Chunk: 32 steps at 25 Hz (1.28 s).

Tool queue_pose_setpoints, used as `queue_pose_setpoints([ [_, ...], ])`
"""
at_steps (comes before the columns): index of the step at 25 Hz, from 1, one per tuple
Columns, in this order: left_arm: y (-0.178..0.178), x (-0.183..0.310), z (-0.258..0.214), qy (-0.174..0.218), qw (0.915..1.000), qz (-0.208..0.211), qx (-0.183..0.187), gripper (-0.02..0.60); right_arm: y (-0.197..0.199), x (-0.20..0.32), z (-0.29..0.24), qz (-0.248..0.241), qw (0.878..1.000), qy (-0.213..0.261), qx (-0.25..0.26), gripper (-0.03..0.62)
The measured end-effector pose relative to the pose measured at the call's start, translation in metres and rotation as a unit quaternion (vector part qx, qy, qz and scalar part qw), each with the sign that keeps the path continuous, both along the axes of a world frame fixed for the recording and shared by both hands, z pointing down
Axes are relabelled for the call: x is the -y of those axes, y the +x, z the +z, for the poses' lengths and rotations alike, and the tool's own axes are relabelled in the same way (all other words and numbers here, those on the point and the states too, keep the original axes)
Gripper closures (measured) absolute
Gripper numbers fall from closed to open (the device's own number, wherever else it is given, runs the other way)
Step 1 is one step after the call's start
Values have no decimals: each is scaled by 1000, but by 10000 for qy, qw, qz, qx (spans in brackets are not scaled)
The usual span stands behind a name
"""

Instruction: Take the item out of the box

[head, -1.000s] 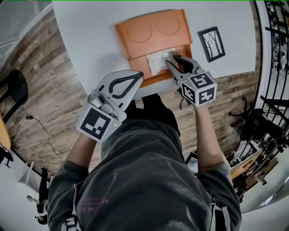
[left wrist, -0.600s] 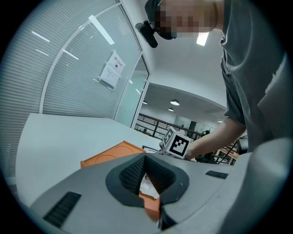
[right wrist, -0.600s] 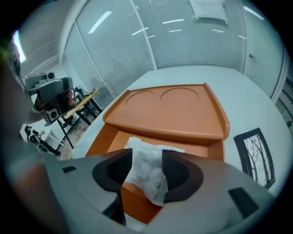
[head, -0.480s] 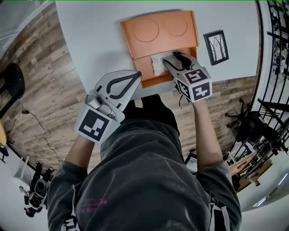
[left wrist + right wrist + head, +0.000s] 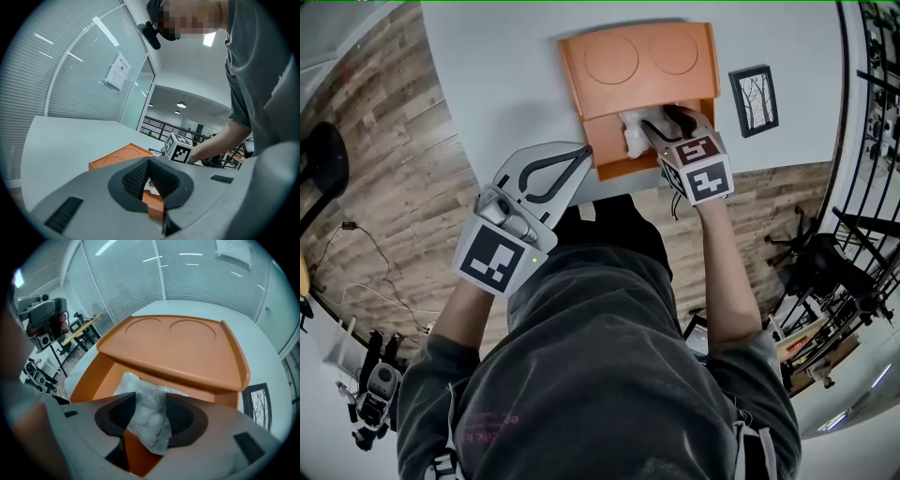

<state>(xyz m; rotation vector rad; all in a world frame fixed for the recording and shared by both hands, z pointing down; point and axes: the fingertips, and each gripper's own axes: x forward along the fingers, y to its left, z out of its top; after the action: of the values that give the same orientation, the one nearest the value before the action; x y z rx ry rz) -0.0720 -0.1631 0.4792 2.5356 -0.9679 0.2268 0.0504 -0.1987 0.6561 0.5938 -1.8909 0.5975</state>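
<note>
I hold the right gripper [image 5: 658,119] at 12 o'clock, jaws spread wide astride the white bag [image 5: 149,420], ready to pinch. The bag lies in the orange box's [image 5: 614,167] near compartment. The left gripper [image 5: 581,153], closed and empty, sits at the box's 8 o'clock, clear of the reach.

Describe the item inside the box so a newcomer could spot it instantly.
On the white table sits an orange box. In its open compartment, between the right claw's jaws, lies a clear bag of white lumps, the only pale, crinkly thing there.
</note>
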Motion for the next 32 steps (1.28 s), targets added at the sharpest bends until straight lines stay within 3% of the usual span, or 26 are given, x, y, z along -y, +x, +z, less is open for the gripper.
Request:
queue_pose_setpoints([
  [10, 0, -3, 1, 3, 10000, 50, 35, 578, -4, -2, 5, -265, 9995, 109, -117, 466],
  [23, 8, -6, -15, 149, 9997, 158, 148, 578, 0, -6, -2, -197, 9994, 288, 60, 574],
  [32, 7, 5, -38, 452, 9986, 106, 255, 578, -1, -5, -37, -103, 9978, 539, 379, 588],
])
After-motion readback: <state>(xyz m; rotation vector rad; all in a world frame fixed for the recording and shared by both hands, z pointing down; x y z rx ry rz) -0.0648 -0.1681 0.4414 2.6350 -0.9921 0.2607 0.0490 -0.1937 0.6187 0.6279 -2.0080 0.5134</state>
